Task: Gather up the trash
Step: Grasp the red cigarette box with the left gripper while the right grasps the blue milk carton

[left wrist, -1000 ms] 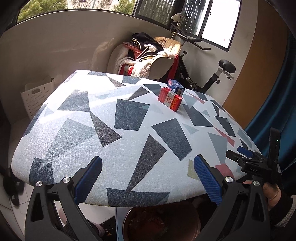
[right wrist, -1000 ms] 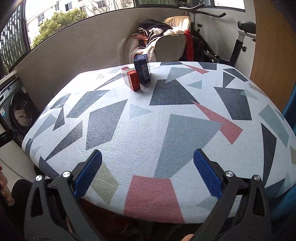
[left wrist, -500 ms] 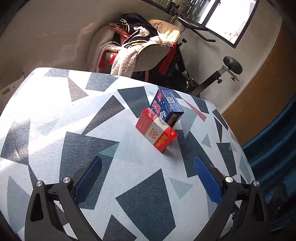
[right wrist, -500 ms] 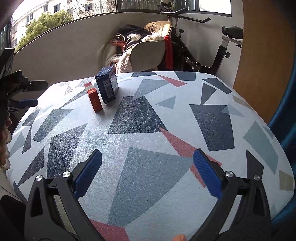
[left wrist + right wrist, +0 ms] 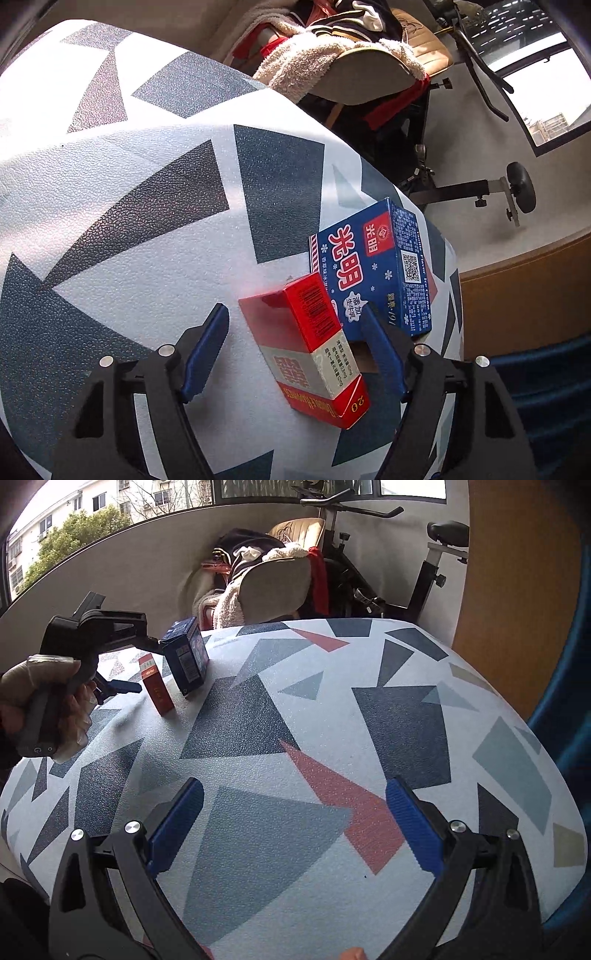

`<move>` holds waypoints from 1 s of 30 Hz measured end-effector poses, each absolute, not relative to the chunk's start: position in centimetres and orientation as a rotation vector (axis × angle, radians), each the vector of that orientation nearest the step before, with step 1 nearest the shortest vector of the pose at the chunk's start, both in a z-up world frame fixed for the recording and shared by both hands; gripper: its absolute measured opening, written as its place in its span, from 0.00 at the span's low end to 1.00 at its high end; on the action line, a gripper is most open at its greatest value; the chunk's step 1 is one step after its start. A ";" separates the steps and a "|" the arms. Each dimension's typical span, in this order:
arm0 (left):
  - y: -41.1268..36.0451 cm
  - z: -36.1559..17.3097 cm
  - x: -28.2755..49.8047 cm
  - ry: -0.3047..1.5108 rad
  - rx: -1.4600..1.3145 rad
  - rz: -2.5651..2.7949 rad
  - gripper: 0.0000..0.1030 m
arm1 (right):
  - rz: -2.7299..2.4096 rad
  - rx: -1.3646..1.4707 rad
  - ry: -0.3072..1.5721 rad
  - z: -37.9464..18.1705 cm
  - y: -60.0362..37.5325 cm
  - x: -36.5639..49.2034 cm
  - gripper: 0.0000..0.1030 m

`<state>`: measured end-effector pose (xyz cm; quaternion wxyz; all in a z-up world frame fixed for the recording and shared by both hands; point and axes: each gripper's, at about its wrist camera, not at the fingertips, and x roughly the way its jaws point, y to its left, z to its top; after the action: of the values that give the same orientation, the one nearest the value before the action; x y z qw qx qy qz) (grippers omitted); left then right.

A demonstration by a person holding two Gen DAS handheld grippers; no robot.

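Two boxes: a red pack and a blue carton, touching, near the table's far edge.
Left wrist view: left gripper straddles the red pack — jaws just been closing, pads not yet pressing; blue carton stands just behind.
Right wrist view: right gripper hovers over bare tablecloth, jaws wide apart, nothing between — well apart from the boxes.
Left hand: holds its gripper at the boxes.
Beyond the table: chair draped with clothes.

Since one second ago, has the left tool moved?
Yes. The left tool went across the table toward the chair; its jaws, just closing, now flank the red box.
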<state>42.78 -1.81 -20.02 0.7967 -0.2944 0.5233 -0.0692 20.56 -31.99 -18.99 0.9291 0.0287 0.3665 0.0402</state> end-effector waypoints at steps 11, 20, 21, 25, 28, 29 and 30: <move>-0.4 -16.4 37.9 0.967 -0.411 -0.318 0.21 | 0.127 0.098 0.768 -18.1 -30.5 21.3 0.94; 6.7 -16.8 28.8 0.908 -0.432 -0.335 0.21 | 0.231 0.204 0.695 -14.4 -26.9 27.3 0.94; 7.5 -17.0 27.8 0.904 -0.439 -0.324 0.21 | 0.246 0.206 0.696 -14.2 -26.2 28.9 0.94; 10.5 -16.9 24.9 0.851 -0.445 -0.263 0.21 | 0.279 0.154 0.757 -14.7 -22.6 34.9 0.94; 12.8 -16.2 23.6 0.810 -0.479 -0.223 0.21 | 0.258 0.080 0.771 -15.3 -20.0 38.4 0.94; 13.4 -15.8 23.3 0.794 -0.478 -0.208 0.21 | 0.255 0.061 0.774 -15.5 -19.2 39.5 0.94; 13.9 -15.4 22.8 0.776 -0.465 -0.195 0.21 | 0.254 0.049 0.782 -15.6 -18.6 40.4 0.93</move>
<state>22.83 13.89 -15.37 0.8948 -0.2243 0.3744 -0.0941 40.36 -18.55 -15.61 0.9165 0.0240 0.3798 0.1235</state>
